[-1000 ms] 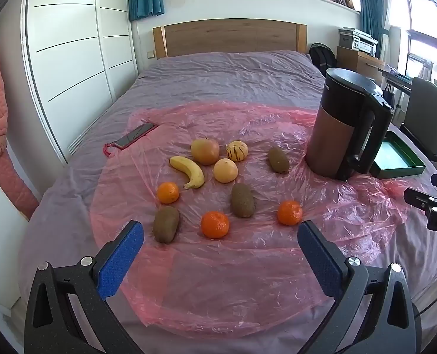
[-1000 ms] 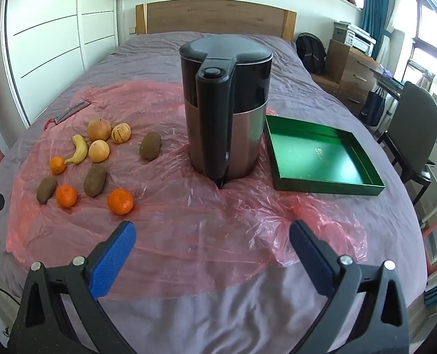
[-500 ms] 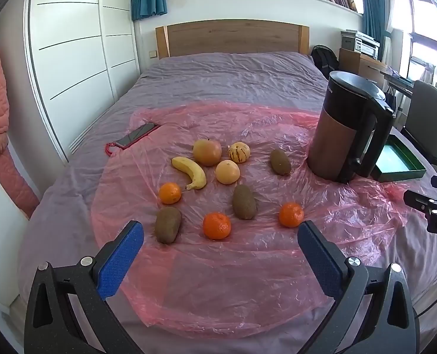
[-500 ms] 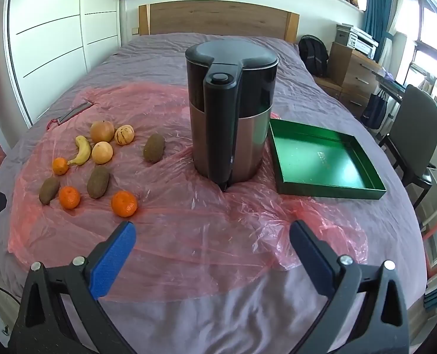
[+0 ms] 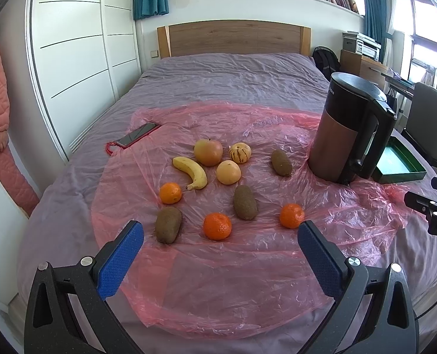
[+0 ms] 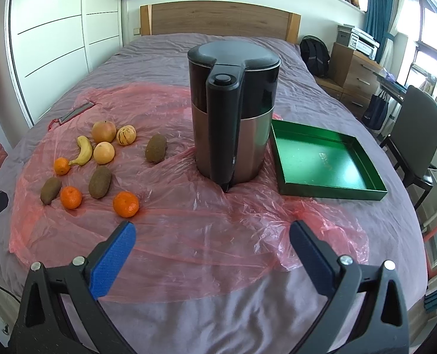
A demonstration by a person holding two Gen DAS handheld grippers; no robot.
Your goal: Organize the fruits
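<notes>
Fruit lies loose on a pink plastic sheet (image 5: 218,280) on the bed: a banana (image 5: 192,172), an apple (image 5: 208,152), a striped melon-like fruit (image 5: 240,152), a pale round fruit (image 5: 228,172), three kiwis (image 5: 168,228) (image 5: 245,202) (image 5: 281,162) and three tangerines (image 5: 217,226) (image 5: 291,215) (image 5: 170,192). My left gripper (image 5: 219,253) is open and empty, just short of the nearest tangerine. My right gripper (image 6: 212,250) is open and empty, in front of the kettle (image 6: 233,124). An empty green tray (image 6: 321,159) sits right of the kettle.
The black and copper kettle (image 5: 348,129) stands between the fruit and the tray (image 5: 401,163). A phone (image 5: 137,134) lies at the sheet's far left corner. A wardrobe (image 5: 70,59) flanks the bed on the left, a chair (image 6: 419,135) and drawers on the right.
Both grippers have drifted slightly; the fruit and kettle sit a little lower and farther right in the views. Both stay open and empty. Nothing on the bed moved.
</notes>
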